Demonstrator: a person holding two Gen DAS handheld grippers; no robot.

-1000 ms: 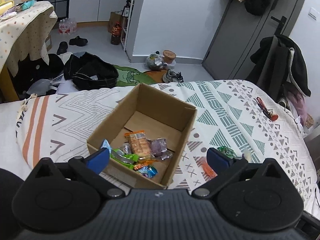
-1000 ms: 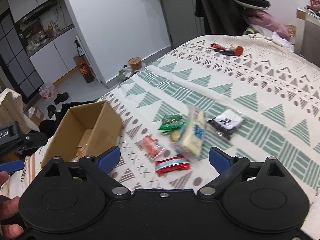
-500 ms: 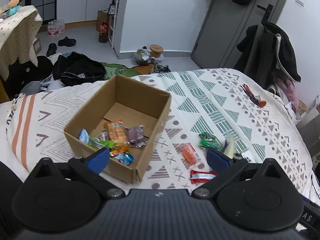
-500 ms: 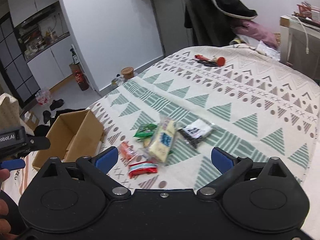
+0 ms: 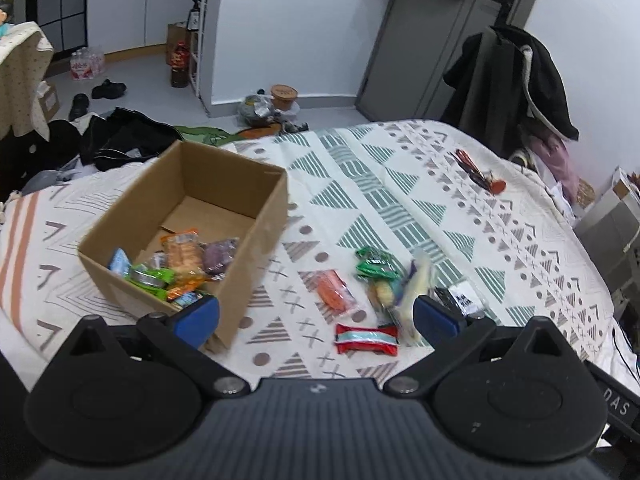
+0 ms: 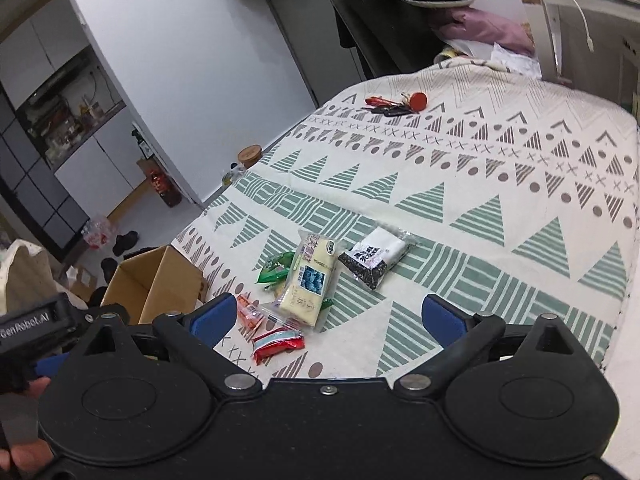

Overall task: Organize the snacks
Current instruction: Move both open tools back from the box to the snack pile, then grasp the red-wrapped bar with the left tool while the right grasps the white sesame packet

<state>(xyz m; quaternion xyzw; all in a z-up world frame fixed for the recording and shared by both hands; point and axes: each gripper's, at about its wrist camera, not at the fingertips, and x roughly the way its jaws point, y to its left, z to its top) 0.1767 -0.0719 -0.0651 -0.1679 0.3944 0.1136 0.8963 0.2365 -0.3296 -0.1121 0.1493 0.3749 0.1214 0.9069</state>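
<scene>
While both grippers gape empty, only L view shows snacks in box

Before you lies a matt woven bedspread — cloth with a printed geometric pattern. On it stands a cardboard box, its brown paperboard dull and unglossed. The snack packets are glossy plastic film: a red wrapper, an orange wrapper, a green wrapper, and a clear pouch of pale biscuits. Your left gripper and right gripper show matt black plastic bodies, smooth blue finger pads — and bright metal pivot screws.
</scene>
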